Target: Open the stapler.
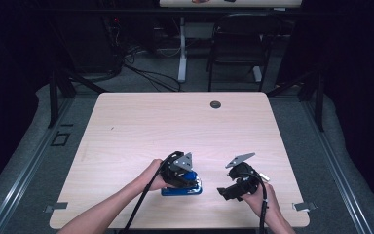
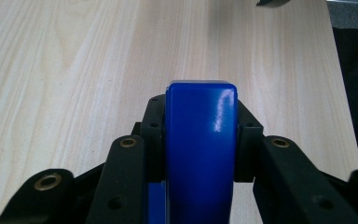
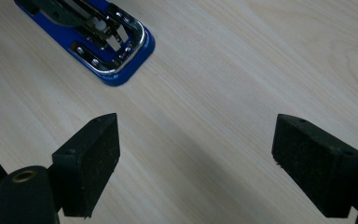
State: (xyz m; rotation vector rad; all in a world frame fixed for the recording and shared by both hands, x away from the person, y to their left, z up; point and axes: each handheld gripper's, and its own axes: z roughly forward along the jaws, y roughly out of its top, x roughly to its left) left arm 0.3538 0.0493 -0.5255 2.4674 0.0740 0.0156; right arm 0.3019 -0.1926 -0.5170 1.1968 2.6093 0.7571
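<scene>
A blue stapler (image 1: 182,189) lies near the table's front edge. My left gripper (image 1: 178,171) comes down on it from above and is shut on its blue upper arm (image 2: 200,140), with both black pads pressed against the arm's sides. The stapler's blue base with its metal plate (image 3: 114,44) lies flat on the wood, just ahead and to the left of my right gripper (image 3: 196,158). That right gripper (image 1: 222,191) hovers to the right of the stapler, pointing toward it. Its pads (image 3: 93,158) stand wide apart with nothing between them.
The light wooden table (image 1: 175,122) has a small dark grommet (image 1: 215,104) near its far edge. Beyond the table stand a black chair (image 1: 238,44) and a desk leg with cables on the floor. The table's right edge (image 2: 340,93) lies close to the stapler.
</scene>
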